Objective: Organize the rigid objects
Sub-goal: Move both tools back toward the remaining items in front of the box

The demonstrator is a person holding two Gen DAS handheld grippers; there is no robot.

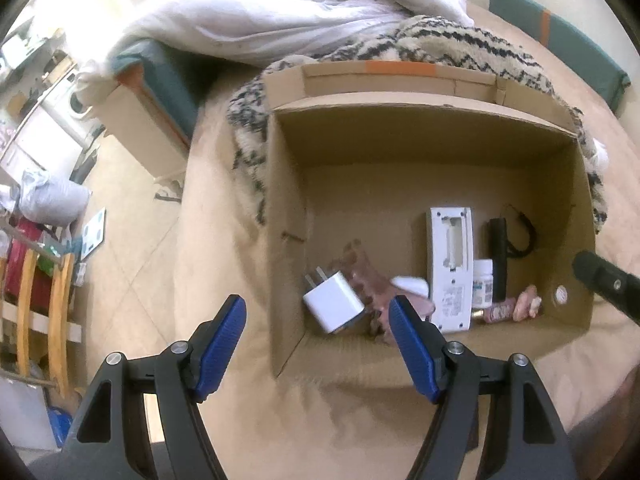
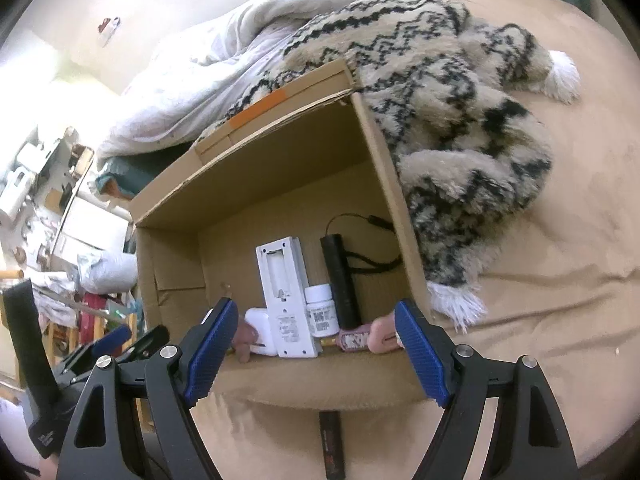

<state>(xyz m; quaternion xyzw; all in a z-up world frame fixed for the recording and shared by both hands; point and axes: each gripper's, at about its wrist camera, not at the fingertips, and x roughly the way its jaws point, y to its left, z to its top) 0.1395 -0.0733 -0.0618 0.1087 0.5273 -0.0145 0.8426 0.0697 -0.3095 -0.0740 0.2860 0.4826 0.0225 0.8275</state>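
An open cardboard box stands on a tan bedsheet. On its floor lie a white plug charger, a pinkish-brown hair claw, a white remote face down, a small white pill bottle, a black flashlight with a strap, a pink tube and a pink figure. My left gripper hovers open over the box's near left corner, holding nothing. My right gripper is open above the near wall, also with nothing in it.
A patterned woolly blanket lies against the box's far and right sides, with a white duvet behind it. A dark tube rests on the sheet in front of the box. The bed edge and a cluttered floor lie to the left.
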